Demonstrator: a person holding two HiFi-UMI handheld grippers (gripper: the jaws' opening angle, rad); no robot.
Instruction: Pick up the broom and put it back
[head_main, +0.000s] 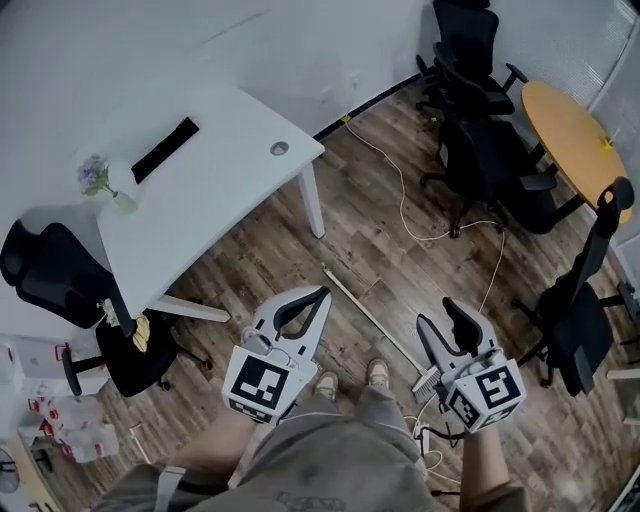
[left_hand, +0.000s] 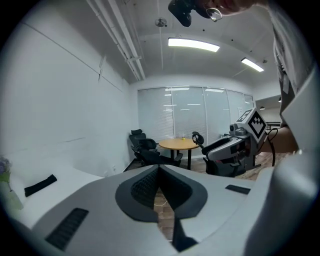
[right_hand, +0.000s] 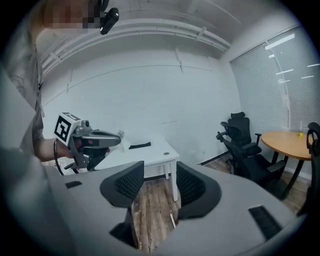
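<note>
Head view alone shows whole broom (head_main: 368, 317): flat on floor (head_main: 380, 230), lower centre, between grippers. Right gripper view catches only handle sliver. Left gripper (head_main: 322, 294) fingers pressed together, empty. Right gripper (head_main: 440, 312) fingers parted, empty. Both held roughly level.

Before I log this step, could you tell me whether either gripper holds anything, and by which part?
Nothing is held: the left gripper is shut on nothing, the right gripper open and empty; the broom lies on the floor.
</note>
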